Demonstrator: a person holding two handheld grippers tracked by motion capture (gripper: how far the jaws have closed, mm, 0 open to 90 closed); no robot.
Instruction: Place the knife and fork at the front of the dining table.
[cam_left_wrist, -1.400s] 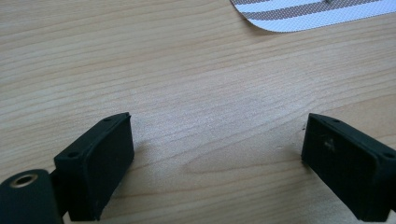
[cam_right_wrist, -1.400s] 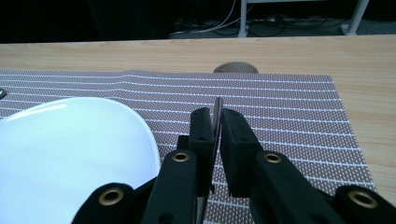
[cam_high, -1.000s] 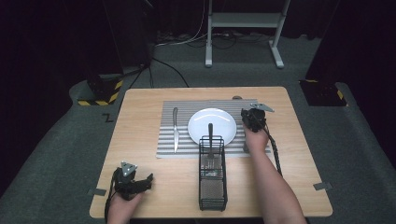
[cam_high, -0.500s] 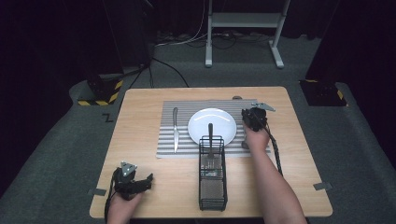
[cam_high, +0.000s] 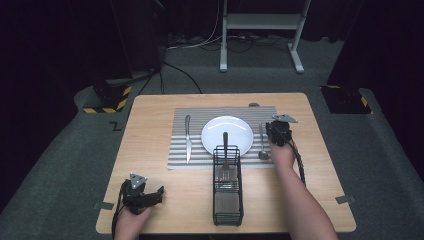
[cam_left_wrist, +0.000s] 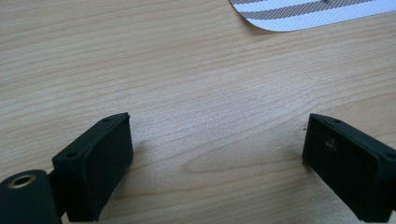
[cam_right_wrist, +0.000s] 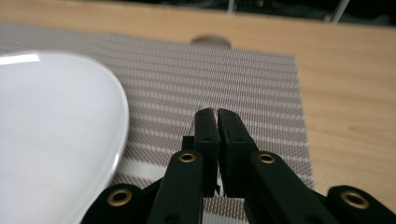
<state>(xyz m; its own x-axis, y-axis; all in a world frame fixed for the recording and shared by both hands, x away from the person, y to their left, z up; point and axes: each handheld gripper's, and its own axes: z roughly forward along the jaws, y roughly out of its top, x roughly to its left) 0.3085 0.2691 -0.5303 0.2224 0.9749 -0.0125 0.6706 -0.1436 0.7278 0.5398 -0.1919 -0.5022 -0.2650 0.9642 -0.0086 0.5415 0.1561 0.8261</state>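
Steel spoon (cam_high: 261, 142) lies flat on the striped mat (cam_high: 197, 117), just right of the white plate (cam_high: 227, 125), bowl end near me. Right gripper (cam_right_wrist: 217, 114) has just been closing; its jaws are now pressed together with nothing between them, so I judge the spoon is placed and let go. Knife (cam_high: 188, 137) is set left of the plate. Wire basket (cam_high: 227, 200) stands near-centre with one handle sticking up, probably next. Left gripper (cam_left_wrist: 217, 154) sits spread wide and empty over bare wood, near left. Room: the right hand is close to the mat's right edge, with open table (cam_high: 150, 125) beyond. The plate rim is just left of it, so I lift before swinging to the basket.
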